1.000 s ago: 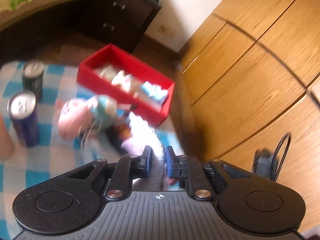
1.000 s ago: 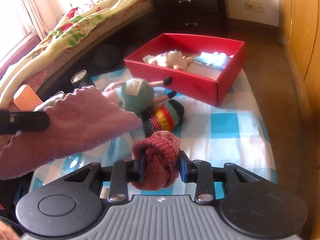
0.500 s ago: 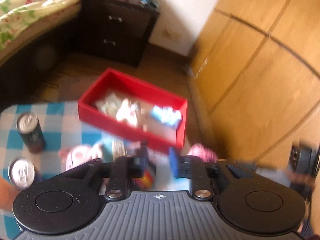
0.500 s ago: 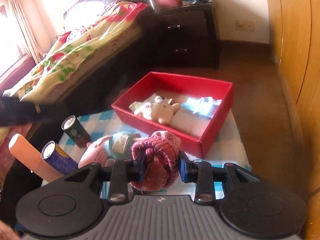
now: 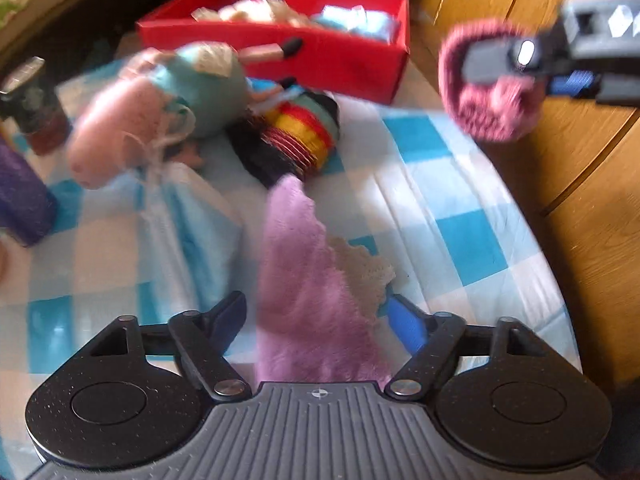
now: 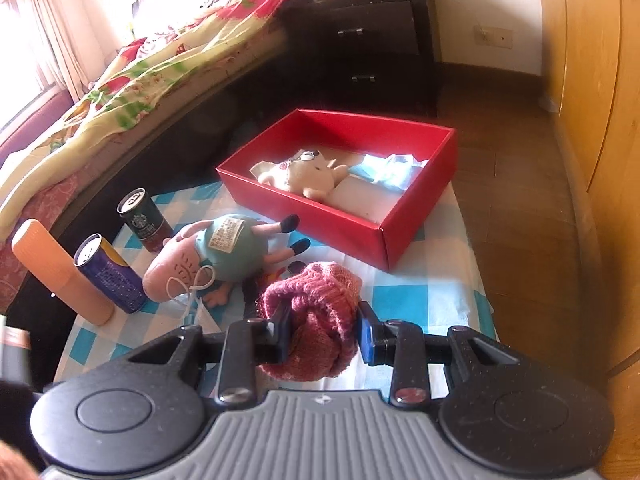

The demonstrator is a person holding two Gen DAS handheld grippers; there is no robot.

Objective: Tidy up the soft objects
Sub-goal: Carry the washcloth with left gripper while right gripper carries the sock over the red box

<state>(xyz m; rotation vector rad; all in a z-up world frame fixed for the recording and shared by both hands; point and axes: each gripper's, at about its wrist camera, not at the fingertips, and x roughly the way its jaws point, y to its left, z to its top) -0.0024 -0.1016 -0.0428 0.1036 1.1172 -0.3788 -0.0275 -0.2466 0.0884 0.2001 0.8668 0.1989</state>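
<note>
My left gripper (image 5: 316, 320) hangs low over the checked tablecloth, its jaws opening. A purple fleece cloth (image 5: 304, 272) with a lace edge lies between the jaws, and the pads are not pressing on it. My right gripper (image 6: 324, 332) is shut on a dark red knitted piece (image 6: 316, 312), which also shows in the left wrist view (image 5: 484, 116), held in the air at the upper right. The red box (image 6: 320, 212) stands at the far end of the table with a cream plush toy (image 6: 304, 172) and a pale blue cloth (image 6: 388, 168) inside. A pink and teal plush pig (image 5: 160, 108) and a striped sock ball (image 5: 296, 136) lie in front of the box.
Two drink cans (image 6: 142, 220) (image 6: 110, 276) and an orange cylinder (image 6: 56, 272) stand at the table's left edge. A wooden wardrobe (image 6: 600, 120) runs along the right. A bed (image 6: 120, 92) and a dark nightstand (image 6: 376, 48) lie beyond the table.
My left gripper has dropped toward the table and its jaws have spread. The purple cloth it held now rests on the tablecloth. The right gripper has shifted slightly, still holding the knitted piece.
</note>
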